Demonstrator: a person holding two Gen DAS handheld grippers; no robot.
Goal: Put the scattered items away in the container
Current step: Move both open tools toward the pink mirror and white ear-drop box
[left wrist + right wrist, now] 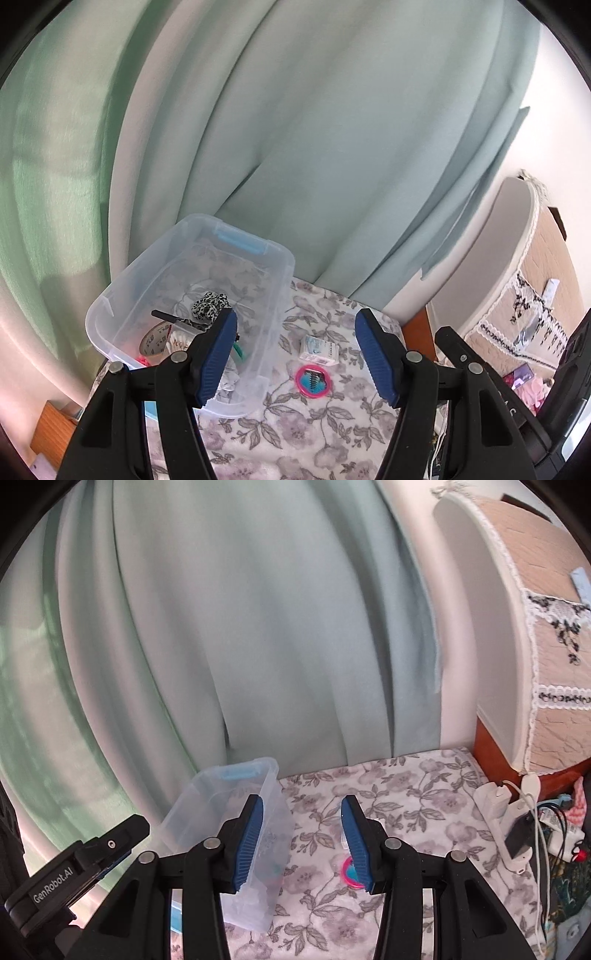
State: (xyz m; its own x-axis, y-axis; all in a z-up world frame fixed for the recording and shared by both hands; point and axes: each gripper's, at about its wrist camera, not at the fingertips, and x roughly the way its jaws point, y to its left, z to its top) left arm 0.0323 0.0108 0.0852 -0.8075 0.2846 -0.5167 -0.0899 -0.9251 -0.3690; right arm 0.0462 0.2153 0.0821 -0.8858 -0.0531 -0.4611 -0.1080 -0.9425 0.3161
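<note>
1. The left gripper [295,354] is held with its jaws standing wide apart, and nothing is gripped between them; the right gripper [302,834] is opened less far and is also empty.
2. The clear container [284,291] is placed on the floral cloth [314,435], at the left, close to the green curtain [295,147]. Some items are already seen inside it (a tape roll and a black-and-white patterned piece among them).
3. Two items are left outside: a small white box [319,349] and, just beside it, a pink ring [314,380], both near the right wall of the container.
4. A slip is judged possible at the ring: it lies flat on soft cloth, so the fabric could be pinched together with it.
5. The box and the ring are near each other, so one could be pushed away while the other is taken.
6. The thin container wall could be struck by a finger and the container shifted toward the curtain.
7. Open cloth is available in front and to the right; the cables and the charger [495,801] at the far right should be avoided.
</note>
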